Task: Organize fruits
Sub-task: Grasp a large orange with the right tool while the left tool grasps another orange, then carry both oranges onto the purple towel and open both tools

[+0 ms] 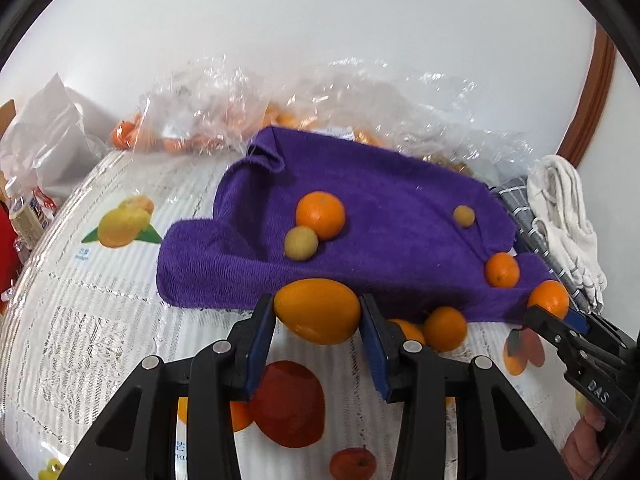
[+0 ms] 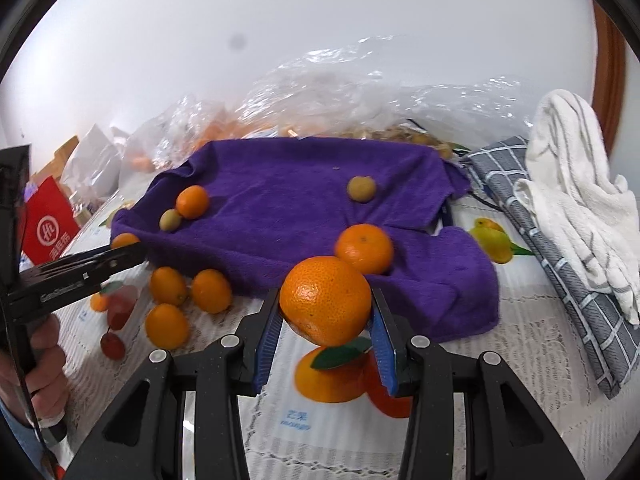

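Note:
My left gripper (image 1: 318,312) is shut on an oval orange kumquat (image 1: 317,311), held above the table in front of the purple towel (image 1: 360,184). My right gripper (image 2: 325,312) is shut on a round orange mandarin (image 2: 325,300), also in front of the towel (image 2: 300,184). On the towel lie a mandarin (image 1: 321,215), two small yellow-green fruits (image 1: 301,243) (image 1: 464,215) and another mandarin (image 1: 502,269). Three kumquats (image 2: 168,286) (image 2: 211,291) (image 2: 167,326) lie on the tablecloth left of the right gripper.
The tablecloth (image 1: 100,320) has printed fruit pictures. Clear plastic bags with fruit (image 1: 200,120) lie behind the towel. A grey checked cloth (image 2: 560,272) and a white cloth (image 2: 572,188) lie at the right. A red box (image 2: 50,226) and bottle (image 1: 24,216) stand at the left.

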